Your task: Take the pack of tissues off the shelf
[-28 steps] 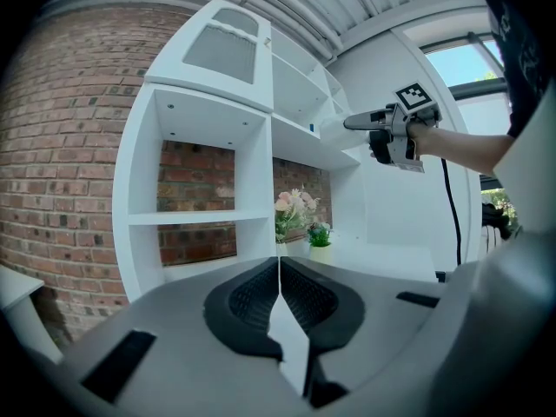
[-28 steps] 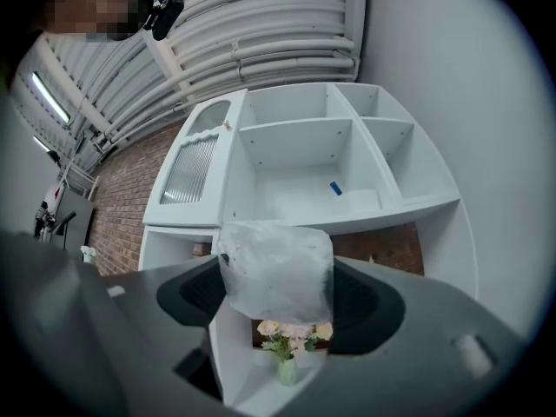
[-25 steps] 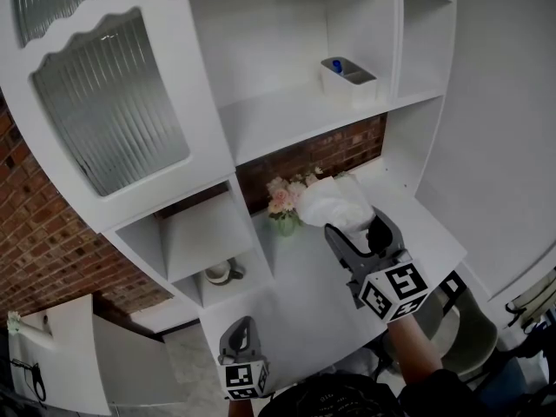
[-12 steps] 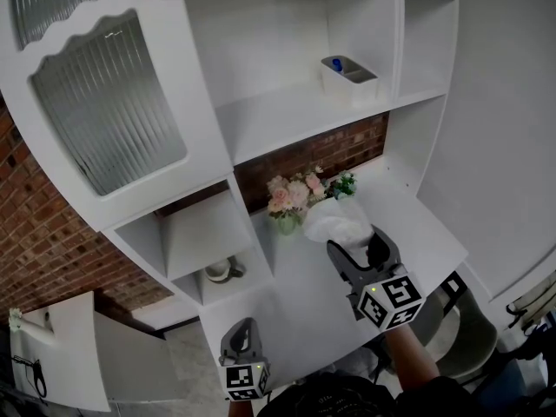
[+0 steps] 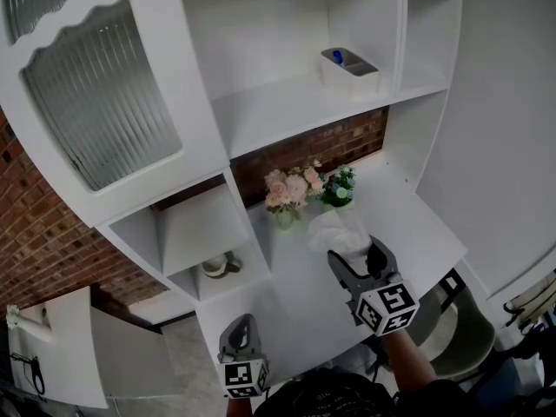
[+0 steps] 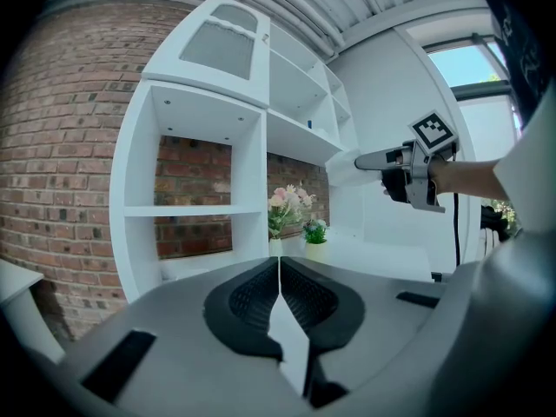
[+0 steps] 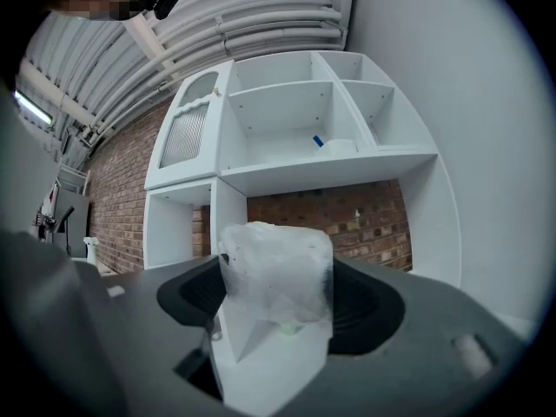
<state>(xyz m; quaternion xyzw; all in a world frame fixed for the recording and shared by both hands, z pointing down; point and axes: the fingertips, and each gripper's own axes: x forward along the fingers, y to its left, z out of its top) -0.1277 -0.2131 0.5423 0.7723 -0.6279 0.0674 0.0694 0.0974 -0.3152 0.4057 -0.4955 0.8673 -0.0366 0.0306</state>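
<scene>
While the right gripper (image 5: 354, 252) holds the pack of tissues (image 5: 334, 229) between its jaws, lower centre-right of frame, above the surface (image 5: 295, 294) | handling: likely light, soft, slippery film, squashes easily; grip across its middle | left gripper (image 5: 243, 327) jaws closed together, empty.

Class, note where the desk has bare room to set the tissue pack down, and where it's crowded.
Bare: desk between tissue pack and side wall, and between left gripper and flower vase. Crowded: the back, around that vase and potted plant.
</scene>
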